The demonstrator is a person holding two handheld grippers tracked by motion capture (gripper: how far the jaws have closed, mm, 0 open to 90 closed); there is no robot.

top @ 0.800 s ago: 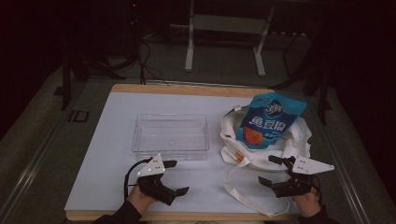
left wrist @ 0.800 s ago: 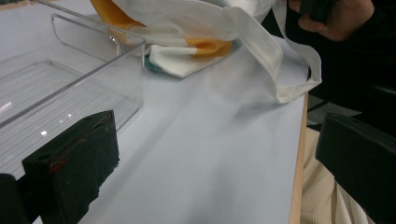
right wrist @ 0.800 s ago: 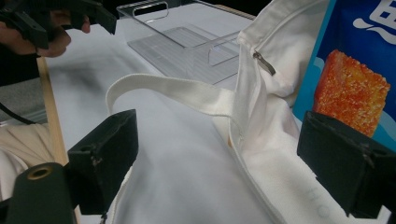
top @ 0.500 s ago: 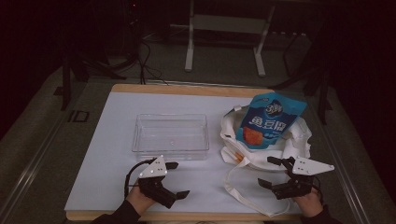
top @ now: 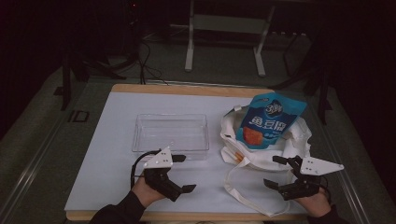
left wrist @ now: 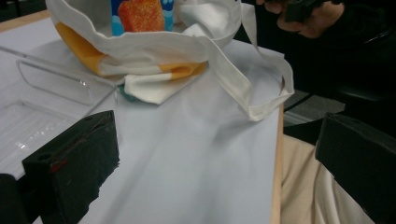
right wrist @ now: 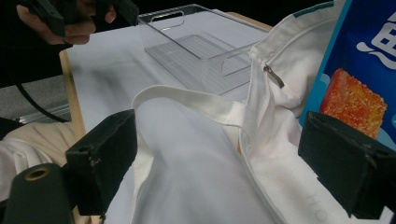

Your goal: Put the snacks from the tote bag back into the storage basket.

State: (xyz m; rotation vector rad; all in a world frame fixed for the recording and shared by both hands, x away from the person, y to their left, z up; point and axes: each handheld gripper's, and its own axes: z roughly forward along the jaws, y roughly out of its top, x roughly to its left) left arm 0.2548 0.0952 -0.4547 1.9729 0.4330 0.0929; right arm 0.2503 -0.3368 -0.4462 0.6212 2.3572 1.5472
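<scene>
— Right gripper (top: 280,173): state and position?

— Jaws wide apart, holding nothing. It hovers at the near right of the counter (top: 116,154), just beside the tote bag (top: 299,140) and over the bag's long strap (top: 233,179). In the right gripper view the strap (right wrist: 187,105) runs between its jaws.

— Left gripper (top: 182,173)?

— Also spread wide and empty, low over bare counter, just in front of the clear tray (top: 170,133).

— Item: tote bag. Handling?

— White cloth, soft and limp; judged light on its own. It will sag and fold when lifted rather than keep a shape. The mouth is slumped open, its rim (left wrist: 154,44) crumpled. Likely best hold: the strap or the doubled hem at the rim, where the cloth is thick enough to pinch.

— Item: snack pouch (top: 268,121)?

— Blue, glossy, standing partly out of the bag and leaning on it. Judged light, slippery, crushable. Take it by the flat top seal, not the puffed body.

— Anything else inside?

— An orange-yellow thing (left wrist: 77,44) shows under the rim; what it is, I cannot tell.

— Surroundings and obstructions?

— Clear tray, rigid, empty, left of the bag and near it. The loose strap loop could snag a jaw. The bag's cloth hugs the pouch's lower part.
</scene>
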